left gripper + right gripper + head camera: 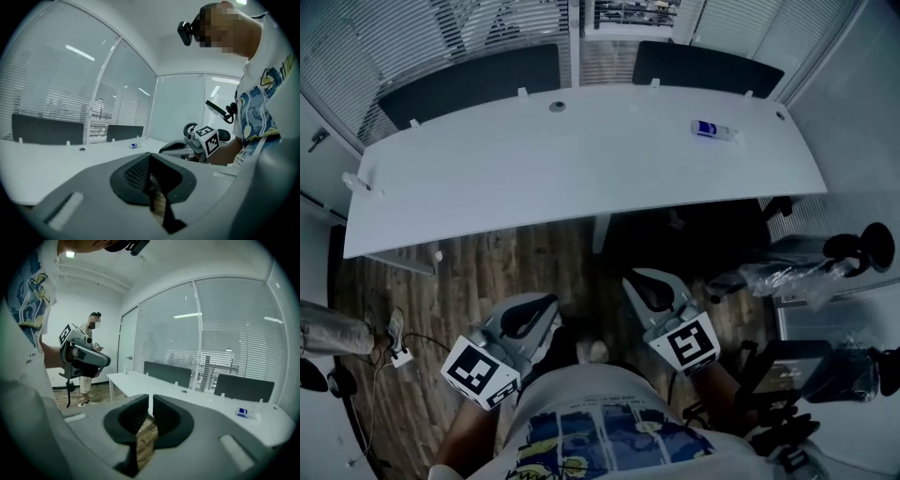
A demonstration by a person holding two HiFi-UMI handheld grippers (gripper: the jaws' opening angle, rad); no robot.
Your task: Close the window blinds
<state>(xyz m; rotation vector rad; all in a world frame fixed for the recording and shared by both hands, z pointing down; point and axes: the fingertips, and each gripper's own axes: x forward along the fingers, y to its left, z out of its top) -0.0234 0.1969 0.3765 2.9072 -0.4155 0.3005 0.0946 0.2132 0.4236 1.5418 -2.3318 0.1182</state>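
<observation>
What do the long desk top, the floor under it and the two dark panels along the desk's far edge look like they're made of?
The desk top is probably white laminate or painted board: smooth and even, with a soft sheen. The floor looks like wood or wood-look planks, with brown grain and plank seams showing. The dark panels could be fabric-covered or plastic screens: flat, matte and without reflections, but too far off to tell.

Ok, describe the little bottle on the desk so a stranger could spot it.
Start at the white desk by the window blinds. Near its right end, by the right dark divider panel, lies a small bottle, the only item with a blue label.
</observation>
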